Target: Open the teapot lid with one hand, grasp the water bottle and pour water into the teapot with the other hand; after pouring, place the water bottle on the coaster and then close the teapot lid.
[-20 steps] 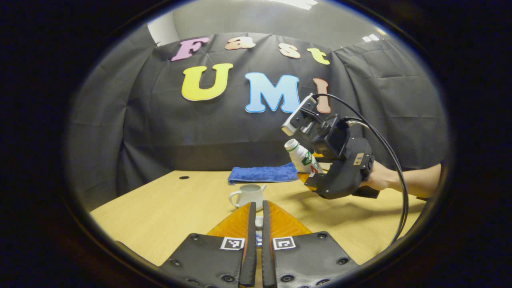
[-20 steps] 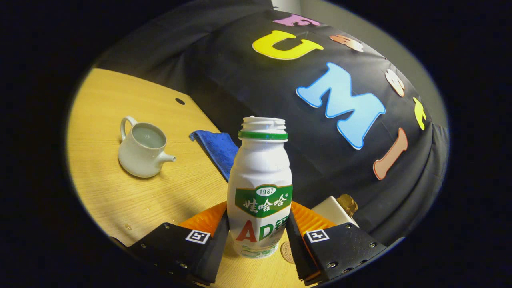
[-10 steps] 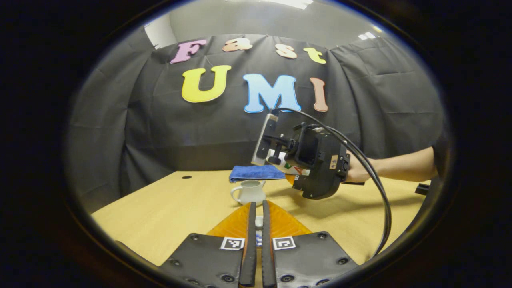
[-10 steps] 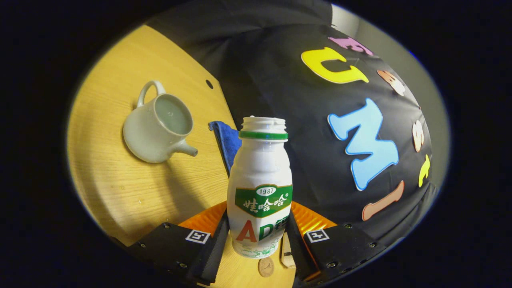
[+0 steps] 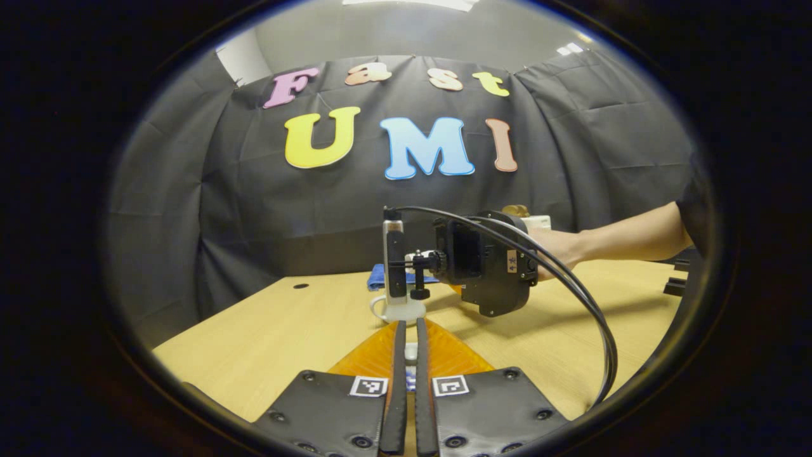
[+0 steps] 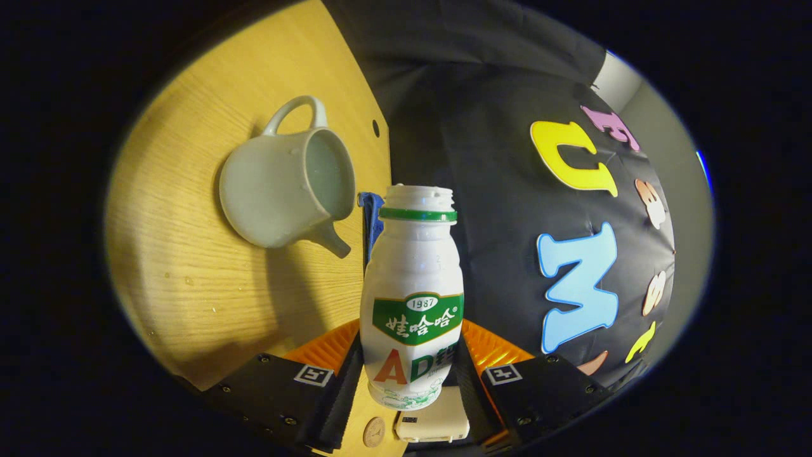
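Right gripper (image 6: 409, 381): jaws pinched the uncapped water bottle (image 6: 412, 298) at its lower body, tilted near the teapot (image 6: 285, 190). Teapot open-topped on the worktop (image 6: 190, 279), spout toward the bottle. Left gripper (image 5: 406, 355): jaws nearly pressed together on a small white piece, likely the lid; cannot tell.

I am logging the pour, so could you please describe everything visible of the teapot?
The teapot is a small, pale, glazed pot that looks ceramic, with a loop handle and a short tapered spout. Its lid is off and the mouth is open. It stands on the wooden table, and nothing else touches it. The bottle, gripped in the right claw, is close beside it.
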Available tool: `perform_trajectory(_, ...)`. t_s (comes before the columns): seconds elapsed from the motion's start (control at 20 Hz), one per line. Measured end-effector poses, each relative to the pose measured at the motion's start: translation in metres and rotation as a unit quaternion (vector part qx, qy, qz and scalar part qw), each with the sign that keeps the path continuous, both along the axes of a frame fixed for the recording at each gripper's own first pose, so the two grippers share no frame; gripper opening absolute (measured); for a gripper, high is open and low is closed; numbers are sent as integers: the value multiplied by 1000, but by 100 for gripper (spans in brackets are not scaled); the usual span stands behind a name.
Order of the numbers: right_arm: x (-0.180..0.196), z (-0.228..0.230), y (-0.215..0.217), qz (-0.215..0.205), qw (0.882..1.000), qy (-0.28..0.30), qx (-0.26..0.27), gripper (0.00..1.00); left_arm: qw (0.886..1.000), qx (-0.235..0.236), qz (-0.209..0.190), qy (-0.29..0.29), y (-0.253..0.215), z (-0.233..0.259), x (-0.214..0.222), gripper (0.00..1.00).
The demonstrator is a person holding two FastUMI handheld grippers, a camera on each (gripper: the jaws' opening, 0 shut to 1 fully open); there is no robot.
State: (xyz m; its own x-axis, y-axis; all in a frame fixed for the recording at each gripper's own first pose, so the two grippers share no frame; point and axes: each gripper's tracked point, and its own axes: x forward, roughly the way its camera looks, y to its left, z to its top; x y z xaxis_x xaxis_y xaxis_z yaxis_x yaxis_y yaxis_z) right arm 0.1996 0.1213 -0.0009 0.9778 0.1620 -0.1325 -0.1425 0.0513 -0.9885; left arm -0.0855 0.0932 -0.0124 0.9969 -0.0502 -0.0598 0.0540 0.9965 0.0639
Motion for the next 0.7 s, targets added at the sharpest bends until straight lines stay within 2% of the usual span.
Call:
perform_trajectory(0.4, 2, 0, 2, 7, 996, -5, -86, 72, 1000, -2, 0, -2, 1, 1, 0, 16)
perform_trajectory(0.45, 3, 0, 2, 8, 996, -6, -94, 70, 1000, -1, 1, -2, 1, 1, -1, 16)
perform_trajectory(0.7, 0, 5, 6, 18, 993, -19, -117, 72, 1000, -4, 6, -2, 4, 0, -3, 16)
